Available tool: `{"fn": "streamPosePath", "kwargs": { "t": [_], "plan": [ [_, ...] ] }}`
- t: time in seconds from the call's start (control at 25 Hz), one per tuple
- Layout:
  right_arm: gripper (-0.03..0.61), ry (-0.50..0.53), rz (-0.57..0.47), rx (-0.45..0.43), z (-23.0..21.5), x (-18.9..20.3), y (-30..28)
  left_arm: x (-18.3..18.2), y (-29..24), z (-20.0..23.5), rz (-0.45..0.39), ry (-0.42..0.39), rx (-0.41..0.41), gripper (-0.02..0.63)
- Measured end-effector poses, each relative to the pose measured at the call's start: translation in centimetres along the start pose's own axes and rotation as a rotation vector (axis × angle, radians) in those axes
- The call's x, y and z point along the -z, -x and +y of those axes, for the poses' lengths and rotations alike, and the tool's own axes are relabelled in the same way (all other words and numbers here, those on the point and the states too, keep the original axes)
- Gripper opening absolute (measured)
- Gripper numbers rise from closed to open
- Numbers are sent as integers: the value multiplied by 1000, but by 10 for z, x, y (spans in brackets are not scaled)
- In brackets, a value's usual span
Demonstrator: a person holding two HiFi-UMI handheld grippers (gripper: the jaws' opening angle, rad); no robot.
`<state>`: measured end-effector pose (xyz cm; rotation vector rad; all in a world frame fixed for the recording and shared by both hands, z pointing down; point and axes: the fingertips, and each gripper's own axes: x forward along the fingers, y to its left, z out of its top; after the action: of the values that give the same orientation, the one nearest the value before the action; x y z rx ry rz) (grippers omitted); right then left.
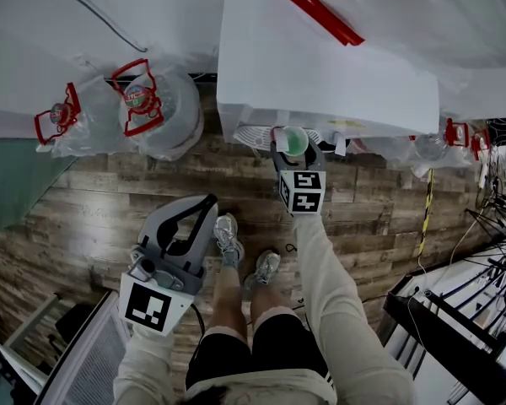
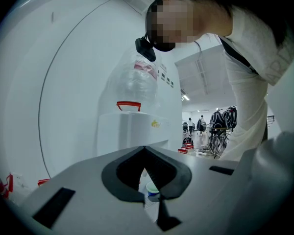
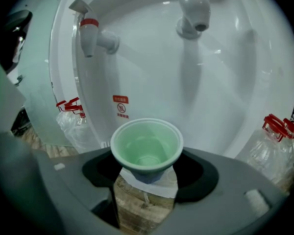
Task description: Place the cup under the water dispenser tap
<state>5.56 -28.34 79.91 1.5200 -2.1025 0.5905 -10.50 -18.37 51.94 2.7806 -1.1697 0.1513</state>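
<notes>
Right claw (image 3: 148, 173) grips green cup (image 3: 146, 146) below white tap (image 3: 193, 11); left claw (image 2: 145, 153) closed, empty; red label (image 3: 120, 106) unreadable

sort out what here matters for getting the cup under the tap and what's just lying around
For the job: green cup, right tongs holding it, water dispenser, white tap, drip tray.

Lying about: left tongs (idle), water bottles beside the dispenser, red strip on the dispenser's top.
</notes>
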Motion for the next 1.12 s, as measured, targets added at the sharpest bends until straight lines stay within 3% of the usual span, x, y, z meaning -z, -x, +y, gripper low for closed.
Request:
{"fn": "streamPosePath", "kwargs": {
  "t": [0.6,1.12],
  "plan": [
    [354,-8,36,-30,5,8,7,-6,5,-9,-8,-7,-4,5],
    [353,-33,51,-41,5,23,18,-7,5,-13,-11,-18,1,5]
  ]
}}
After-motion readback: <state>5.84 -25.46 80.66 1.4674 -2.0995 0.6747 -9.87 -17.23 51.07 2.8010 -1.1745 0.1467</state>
